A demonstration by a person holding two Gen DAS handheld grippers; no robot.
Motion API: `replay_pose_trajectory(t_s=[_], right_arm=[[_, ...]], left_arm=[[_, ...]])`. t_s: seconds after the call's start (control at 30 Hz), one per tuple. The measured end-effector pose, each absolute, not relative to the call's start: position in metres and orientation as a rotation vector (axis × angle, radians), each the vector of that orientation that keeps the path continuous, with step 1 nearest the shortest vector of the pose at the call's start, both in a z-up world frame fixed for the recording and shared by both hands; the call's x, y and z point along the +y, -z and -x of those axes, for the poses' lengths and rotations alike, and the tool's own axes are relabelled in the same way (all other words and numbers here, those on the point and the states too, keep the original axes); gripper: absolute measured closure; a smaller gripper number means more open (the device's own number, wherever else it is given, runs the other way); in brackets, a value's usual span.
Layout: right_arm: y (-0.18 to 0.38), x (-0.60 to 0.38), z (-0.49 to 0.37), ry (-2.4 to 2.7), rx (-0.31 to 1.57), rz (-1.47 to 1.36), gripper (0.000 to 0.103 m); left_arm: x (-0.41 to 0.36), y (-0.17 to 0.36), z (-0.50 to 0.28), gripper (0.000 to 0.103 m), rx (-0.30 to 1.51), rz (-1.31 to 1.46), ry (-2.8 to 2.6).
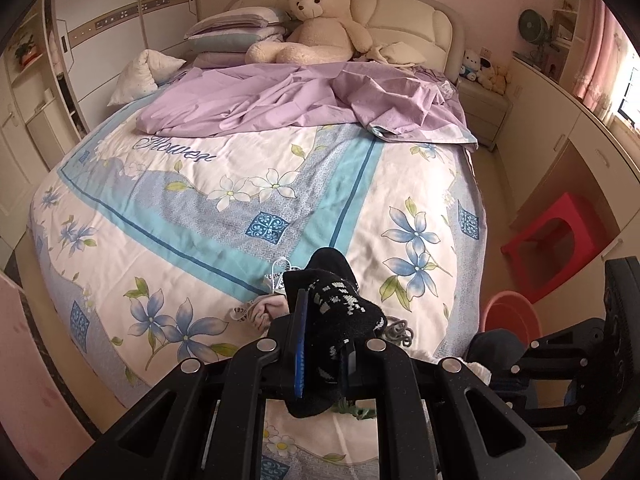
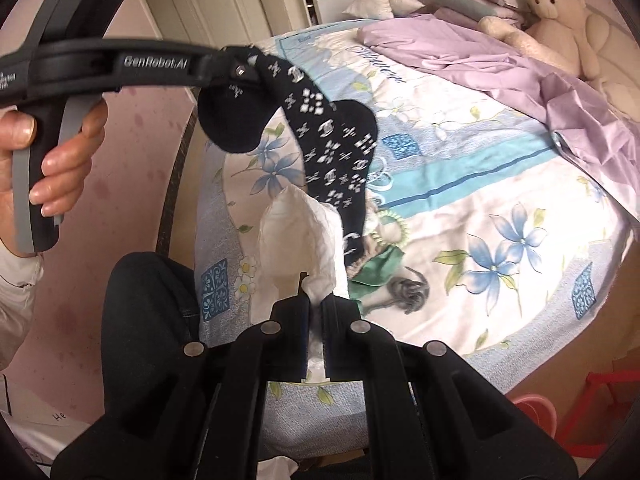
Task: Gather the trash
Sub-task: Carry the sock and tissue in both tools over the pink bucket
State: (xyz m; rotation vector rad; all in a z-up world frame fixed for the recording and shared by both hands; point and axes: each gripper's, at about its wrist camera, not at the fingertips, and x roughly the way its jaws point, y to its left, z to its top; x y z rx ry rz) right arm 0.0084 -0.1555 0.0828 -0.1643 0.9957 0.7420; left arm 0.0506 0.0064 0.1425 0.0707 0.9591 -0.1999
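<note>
My left gripper [image 1: 324, 344] is shut on a black sock with white marks [image 1: 336, 308], lifted off the floral bedspread [image 1: 224, 216]. In the right wrist view the same sock [image 2: 332, 136] hangs from the left gripper [image 2: 240, 69], whose handle a hand [image 2: 52, 152] holds. My right gripper [image 2: 316, 300] is shut on a crumpled white tissue [image 2: 298, 228], held above the bed's near edge. The right gripper's body [image 1: 600, 340] shows at the right of the left wrist view, with the tissue [image 1: 476, 372] partly hidden beside it.
A lettered white strap [image 1: 276, 280], a green cloth [image 2: 380, 264], a grey scrunchie [image 2: 412, 290] and a bead bracelet [image 2: 396, 220] lie on the bed. An orange basin [image 1: 512, 316] and a red stool [image 1: 556, 236] stand on the floor at the right. A teddy bear [image 1: 316, 24] sits by the headboard.
</note>
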Motion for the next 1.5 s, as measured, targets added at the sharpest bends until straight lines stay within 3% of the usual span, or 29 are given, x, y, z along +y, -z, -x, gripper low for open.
replay_pose_trajectory(t_s=[0.83,1.5], right_arm=[[-0.099,-0.272,-0.001,-0.491,0.942,0.064,0.099],[-0.088,-0.402,0.02,-0.185,0.924,-0.14,0.098]], left_arm=[[-0.121,-0.137,-0.056,0.09,0.968,-0.236,0.387],[-0.271,-0.119,-0.065,0.09,0.985,-0.338,0.609]])
